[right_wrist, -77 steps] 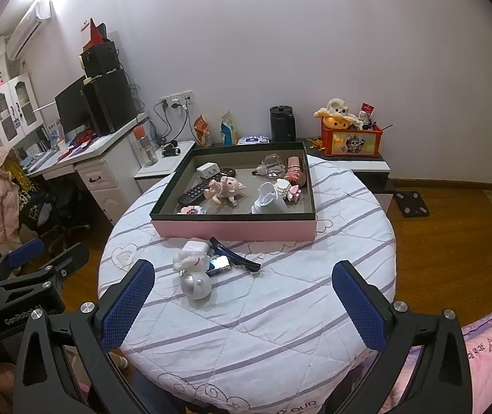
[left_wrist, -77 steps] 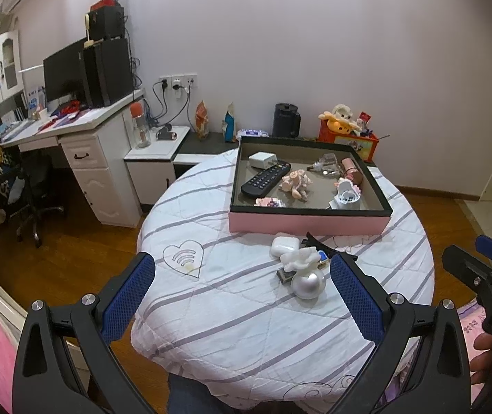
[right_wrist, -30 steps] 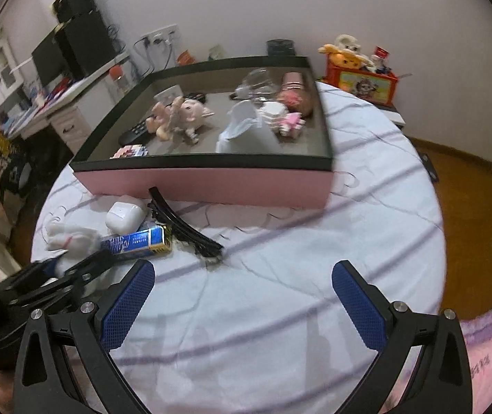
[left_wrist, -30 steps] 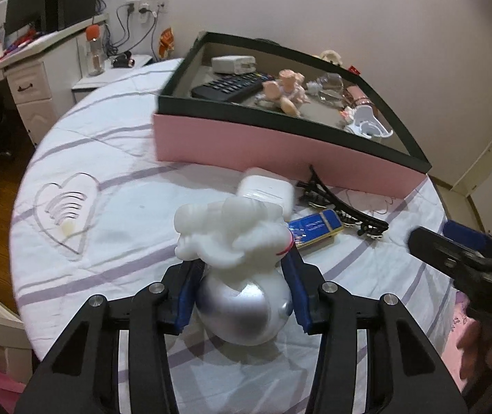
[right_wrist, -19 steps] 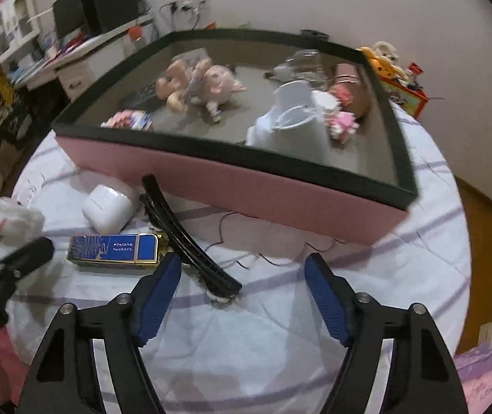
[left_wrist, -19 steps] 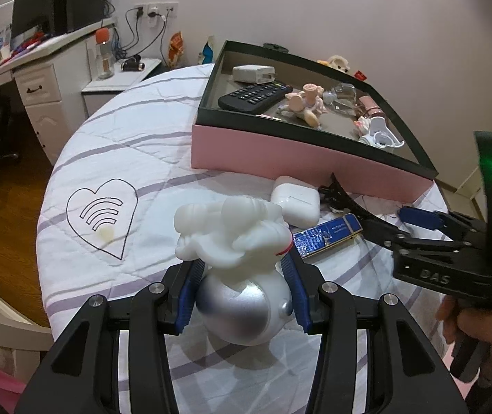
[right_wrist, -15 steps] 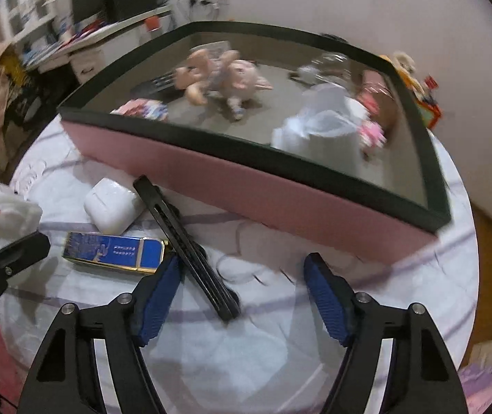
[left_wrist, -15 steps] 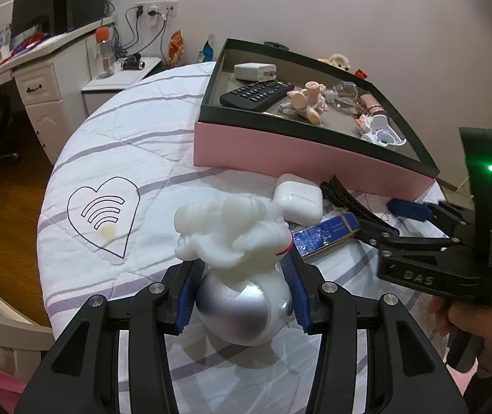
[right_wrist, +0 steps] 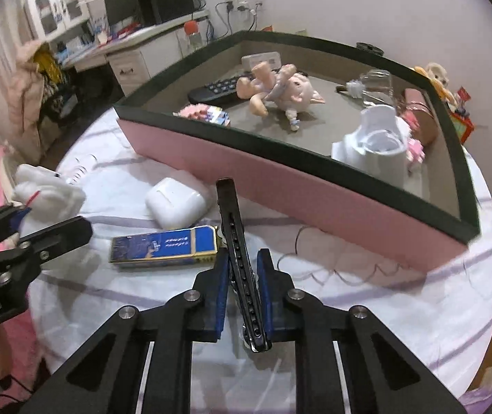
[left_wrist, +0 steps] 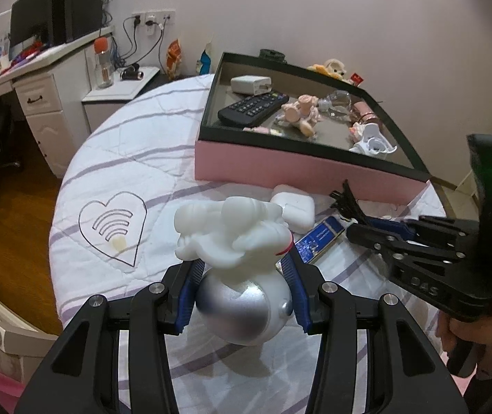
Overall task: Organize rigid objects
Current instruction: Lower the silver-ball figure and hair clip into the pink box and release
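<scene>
My left gripper (left_wrist: 240, 284) is shut on a white figurine on a silver ball (left_wrist: 242, 272), held above the round table. My right gripper (right_wrist: 242, 283) is shut on a black hair clip (right_wrist: 240, 258) that lies lengthwise between the pads; it also shows in the left wrist view (left_wrist: 351, 203). A pink tray with a dark rim (right_wrist: 280, 179) (left_wrist: 301, 165) stands just beyond, holding a remote (left_wrist: 252, 108), a pig doll (right_wrist: 280, 91), a white cup (right_wrist: 377, 145) and other small items.
A white earbud case (right_wrist: 177, 201) and a blue lighter (right_wrist: 164, 246) lie on the striped tablecloth in front of the tray. A heart drawing (left_wrist: 113, 224) marks the cloth at left. A desk with monitor (left_wrist: 39, 34) stands beyond the table.
My right gripper has closed around the black hair clip, which it only straddled half a second ago. My left gripper still holds the figurine, and has moved little.
</scene>
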The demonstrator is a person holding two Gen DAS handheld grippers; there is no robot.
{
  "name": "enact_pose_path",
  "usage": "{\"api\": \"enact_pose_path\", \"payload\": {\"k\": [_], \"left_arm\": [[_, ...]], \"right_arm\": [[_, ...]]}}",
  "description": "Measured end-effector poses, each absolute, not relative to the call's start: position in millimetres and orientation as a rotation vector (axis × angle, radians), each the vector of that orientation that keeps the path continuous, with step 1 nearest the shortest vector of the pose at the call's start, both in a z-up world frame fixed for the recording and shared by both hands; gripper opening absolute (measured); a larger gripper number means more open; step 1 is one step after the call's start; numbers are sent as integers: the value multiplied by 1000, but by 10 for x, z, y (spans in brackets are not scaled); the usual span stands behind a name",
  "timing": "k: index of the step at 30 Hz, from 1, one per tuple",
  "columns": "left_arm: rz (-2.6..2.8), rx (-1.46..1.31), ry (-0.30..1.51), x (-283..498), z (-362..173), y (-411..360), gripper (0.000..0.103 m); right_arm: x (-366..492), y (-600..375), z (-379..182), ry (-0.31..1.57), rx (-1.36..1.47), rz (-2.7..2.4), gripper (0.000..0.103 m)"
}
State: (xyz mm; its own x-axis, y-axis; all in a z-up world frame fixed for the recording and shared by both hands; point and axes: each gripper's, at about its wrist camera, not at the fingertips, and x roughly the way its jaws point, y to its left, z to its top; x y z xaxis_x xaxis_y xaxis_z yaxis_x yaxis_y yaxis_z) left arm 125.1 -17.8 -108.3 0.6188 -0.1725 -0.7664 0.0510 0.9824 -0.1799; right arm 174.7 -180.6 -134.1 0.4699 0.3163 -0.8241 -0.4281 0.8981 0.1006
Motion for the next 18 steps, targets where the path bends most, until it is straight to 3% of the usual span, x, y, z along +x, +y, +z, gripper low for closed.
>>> {"api": "enact_pose_path", "payload": {"k": [8,18], "left_arm": [[-156,-121,862,1309,-775,-242,47],[-186,-74,817,1847,-301,-361,47]], "right_arm": [[1575,-2007,-872,914,-12,462,16],[2013,-2124,-474,859,50,429,16]]}}
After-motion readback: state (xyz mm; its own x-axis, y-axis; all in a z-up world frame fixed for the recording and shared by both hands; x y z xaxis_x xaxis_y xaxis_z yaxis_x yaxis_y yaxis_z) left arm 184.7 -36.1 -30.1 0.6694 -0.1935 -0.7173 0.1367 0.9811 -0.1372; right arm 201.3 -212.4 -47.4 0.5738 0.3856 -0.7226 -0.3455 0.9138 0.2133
